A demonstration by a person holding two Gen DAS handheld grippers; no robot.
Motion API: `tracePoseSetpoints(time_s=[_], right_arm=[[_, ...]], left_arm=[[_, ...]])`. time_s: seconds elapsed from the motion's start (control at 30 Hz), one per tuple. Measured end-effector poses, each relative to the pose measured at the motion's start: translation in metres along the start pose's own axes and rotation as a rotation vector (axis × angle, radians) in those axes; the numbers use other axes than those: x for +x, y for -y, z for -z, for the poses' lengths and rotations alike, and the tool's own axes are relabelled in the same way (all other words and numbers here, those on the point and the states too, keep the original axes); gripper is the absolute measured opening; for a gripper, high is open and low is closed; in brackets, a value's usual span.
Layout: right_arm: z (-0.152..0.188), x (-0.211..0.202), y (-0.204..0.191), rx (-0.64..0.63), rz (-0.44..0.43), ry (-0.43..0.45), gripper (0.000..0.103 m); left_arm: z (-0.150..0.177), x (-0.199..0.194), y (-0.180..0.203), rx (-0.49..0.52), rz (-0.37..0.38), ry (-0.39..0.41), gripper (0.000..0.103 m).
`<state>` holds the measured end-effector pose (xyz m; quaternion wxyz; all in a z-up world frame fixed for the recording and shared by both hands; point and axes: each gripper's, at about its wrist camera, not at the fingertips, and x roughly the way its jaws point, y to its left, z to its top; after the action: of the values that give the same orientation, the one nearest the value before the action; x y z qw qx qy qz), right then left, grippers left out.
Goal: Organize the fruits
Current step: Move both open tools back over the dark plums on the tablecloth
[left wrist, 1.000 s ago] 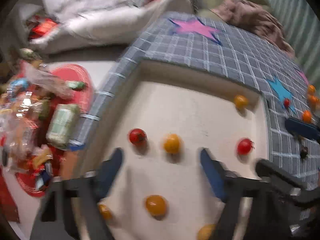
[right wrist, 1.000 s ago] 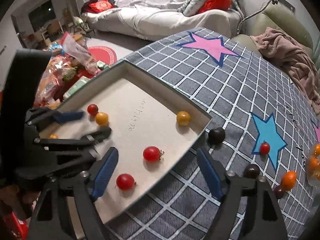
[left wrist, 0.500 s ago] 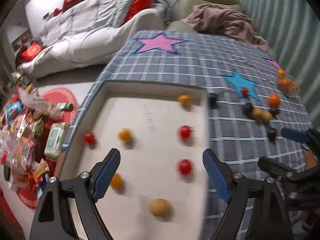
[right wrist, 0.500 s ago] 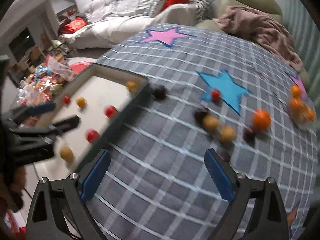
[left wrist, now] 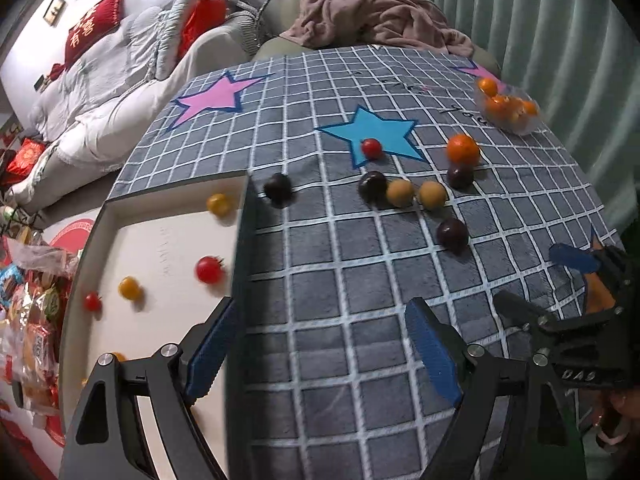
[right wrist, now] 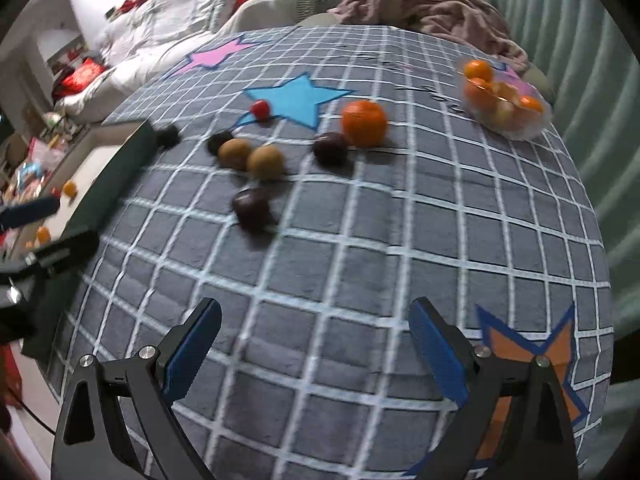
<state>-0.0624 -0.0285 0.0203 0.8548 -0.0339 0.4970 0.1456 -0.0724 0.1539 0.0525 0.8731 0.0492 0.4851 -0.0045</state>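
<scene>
Loose fruit lies on the grey checked cloth: an orange (right wrist: 364, 123), two tan fruits (right wrist: 265, 162), dark plums (right wrist: 251, 207) and a red tomato (right wrist: 260, 109). They also show in the left wrist view, orange (left wrist: 463, 148) and plum (left wrist: 452, 233). A shallow box (left wrist: 240, 236) at the left holds several red and yellow cherry tomatoes (left wrist: 209, 269). My left gripper (left wrist: 320, 352) is open and empty, over the box's right wall. My right gripper (right wrist: 316, 352) is open and empty above bare cloth, short of the fruit.
A clear plastic bowl (right wrist: 505, 101) of small oranges stands at the table's far right. A pink blanket (left wrist: 384, 20) and a sofa lie beyond. Snack packets (left wrist: 28, 320) clutter the floor left of the box.
Both grippers have swung right, from over the box toward the loose fruit on the cloth. Both stay open and empty.
</scene>
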Motion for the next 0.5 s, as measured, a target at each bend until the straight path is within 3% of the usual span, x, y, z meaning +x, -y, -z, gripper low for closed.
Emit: tracePoseSetpoints(time_s=[0.37, 0.43, 0.5], right_arm=[[-0.031, 0.016, 0.024, 0.021, -0.018, 0.038, 0.096], [-0.038, 0.023, 0.023, 0.004, -0.022, 0.039, 0.095], [-0.044, 0.03, 0.022, -0.005, -0.024, 0.041, 0.093]], left_arm=[[-0.025, 0.049, 0.012, 0.057, -0.065, -0.033, 0.085], [-0.029, 0.057, 0.015, 0.077, -0.071, -0.037, 0.074], [-0.036, 0.066, 0.019, 0.093, -0.062, -0.054, 0.072]])
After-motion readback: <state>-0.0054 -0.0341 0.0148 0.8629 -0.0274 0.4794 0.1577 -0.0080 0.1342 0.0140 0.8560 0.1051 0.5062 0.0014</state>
